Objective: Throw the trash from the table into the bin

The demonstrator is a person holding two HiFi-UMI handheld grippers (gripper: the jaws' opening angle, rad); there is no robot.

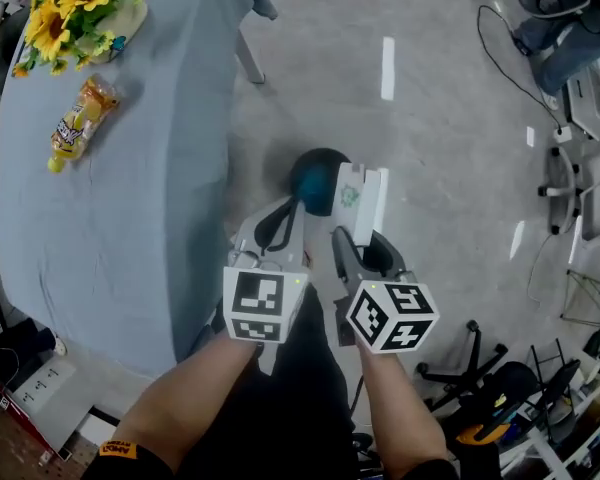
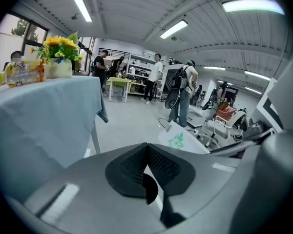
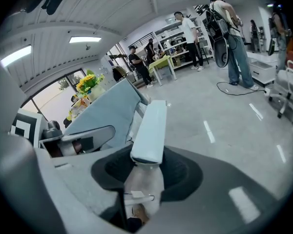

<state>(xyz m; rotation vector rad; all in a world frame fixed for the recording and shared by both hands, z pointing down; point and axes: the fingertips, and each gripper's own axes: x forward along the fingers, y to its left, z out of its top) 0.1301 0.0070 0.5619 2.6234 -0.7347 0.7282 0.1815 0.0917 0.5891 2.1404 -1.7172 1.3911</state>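
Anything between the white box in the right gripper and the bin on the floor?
Nothing visible. The right gripper holds the white box just over the dark bin, and the box hides part of the bin in the head view. The left gripper sits beside them, not in between.

Both grippers held out side by side, tilted down.

The bare left forearm [image 1: 195,403] and right forearm [image 1: 400,413] reach forward, with the hands hidden behind the left cube [image 1: 265,306] and right cube [image 1: 392,315]. The left gripper [image 1: 285,218] points forward and down, its jaws together with nothing between them. The right gripper [image 1: 365,246], just beside it, slants down too, its jaws clamped on a carton [image 1: 360,200] that sticks out past the tips.
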